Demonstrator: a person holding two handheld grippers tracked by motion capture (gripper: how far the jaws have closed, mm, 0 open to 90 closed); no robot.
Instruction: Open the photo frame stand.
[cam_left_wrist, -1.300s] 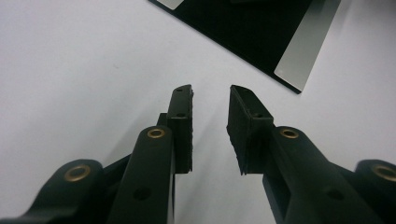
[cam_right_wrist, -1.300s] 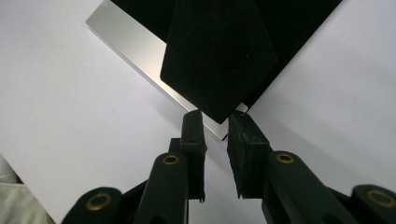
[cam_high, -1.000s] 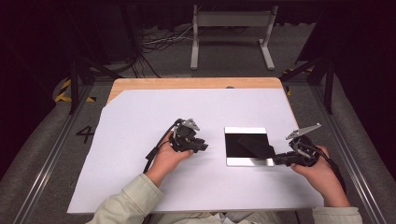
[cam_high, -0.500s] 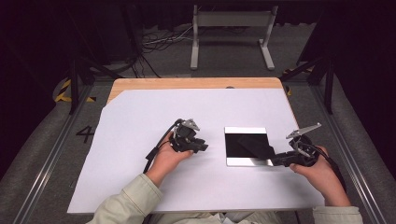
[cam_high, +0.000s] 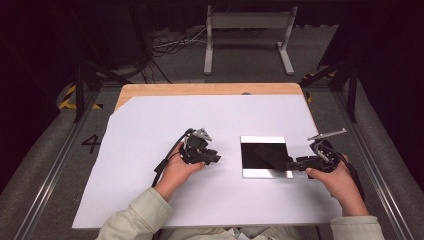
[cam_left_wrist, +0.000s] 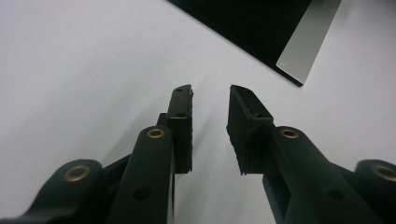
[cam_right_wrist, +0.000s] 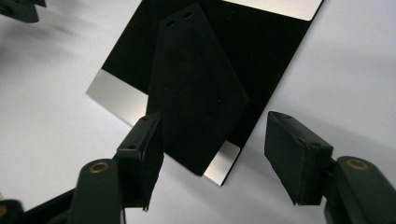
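- A wooden table (cam_high: 210, 89), bare along its far edge.
- A white sheet (cam_high: 150, 125) covers most of it.
- On the sheet lies a black square plate (cam_high: 265, 156) (silver-edged), bearing a flat black piece (cam_right_wrist: 196, 88).

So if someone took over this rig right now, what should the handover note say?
Right gripper: open, jaws have just been opening; nothing pinched. They straddle the near corner of the black flat piece.
Left gripper: open and empty, resting on the white table cover left of the plate.
Things: the black flat piece lies on the black plate with silver edge strips, right of centre.
Done: the piece looks set down and released on the plate.
Left: probably draw the right gripper back; any further step is not clear from the views.
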